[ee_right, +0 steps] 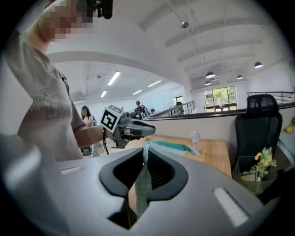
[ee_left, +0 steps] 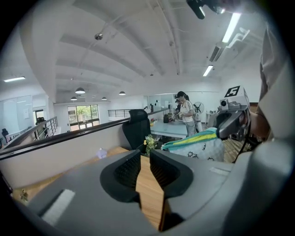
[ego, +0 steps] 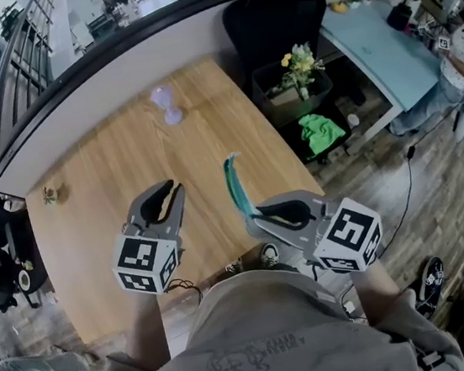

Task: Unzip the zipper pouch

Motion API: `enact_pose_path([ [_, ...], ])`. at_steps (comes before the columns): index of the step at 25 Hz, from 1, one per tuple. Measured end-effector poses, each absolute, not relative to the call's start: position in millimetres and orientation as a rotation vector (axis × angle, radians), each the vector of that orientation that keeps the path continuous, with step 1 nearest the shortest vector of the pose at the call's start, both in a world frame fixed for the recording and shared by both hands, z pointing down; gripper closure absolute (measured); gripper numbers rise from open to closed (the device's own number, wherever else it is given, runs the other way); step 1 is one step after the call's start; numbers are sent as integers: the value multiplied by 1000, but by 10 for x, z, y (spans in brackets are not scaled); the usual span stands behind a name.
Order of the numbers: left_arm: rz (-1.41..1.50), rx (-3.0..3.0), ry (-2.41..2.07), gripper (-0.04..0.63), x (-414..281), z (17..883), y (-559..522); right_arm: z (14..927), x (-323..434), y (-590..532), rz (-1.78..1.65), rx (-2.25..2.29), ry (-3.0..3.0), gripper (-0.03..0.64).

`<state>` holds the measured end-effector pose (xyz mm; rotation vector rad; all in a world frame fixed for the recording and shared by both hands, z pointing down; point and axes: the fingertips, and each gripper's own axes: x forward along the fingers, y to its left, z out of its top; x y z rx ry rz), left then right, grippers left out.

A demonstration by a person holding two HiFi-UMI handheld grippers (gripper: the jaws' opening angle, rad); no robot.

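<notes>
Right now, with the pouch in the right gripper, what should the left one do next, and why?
Probably bring the left gripper over to the pouch: its jaws stand apart on nothing, while the right gripper clamps the pouch's edge.

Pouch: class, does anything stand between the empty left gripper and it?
Nothing visible does. Only open air above the table lies between the left gripper and the pouch, which the right gripper holds up by one end.
</notes>
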<state>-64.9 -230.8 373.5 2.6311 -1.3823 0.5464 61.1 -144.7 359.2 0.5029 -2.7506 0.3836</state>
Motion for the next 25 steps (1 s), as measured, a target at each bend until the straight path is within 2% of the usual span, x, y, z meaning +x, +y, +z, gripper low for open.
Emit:
enact_pose_path([
  [4,458,2651,-1447,538,-700,3443,-2340,3305,614,-1675,339,623,-2819,574],
  [7,420,2691,-1540,546,-738,3101,-2334,2996,621,-1821,168,724,-2850,574],
  [9,397,2731,-1618,578,-765,2821,-2300,2757,640,-1912,58,806,-2864,574],
  [14,261,2760,-1750,580,-910,2279,-2213,2257,693,-2124,-129,1019,-2888,572],
  [20,190,2729,-1857,597,-1086,2123,-2168,1854,739,-2192,-237,1203,-2939,572],
  [25,197,2671,-1903,597,-1254,2221,-2114,1899,732,-2125,-203,1241,-2955,574],
])
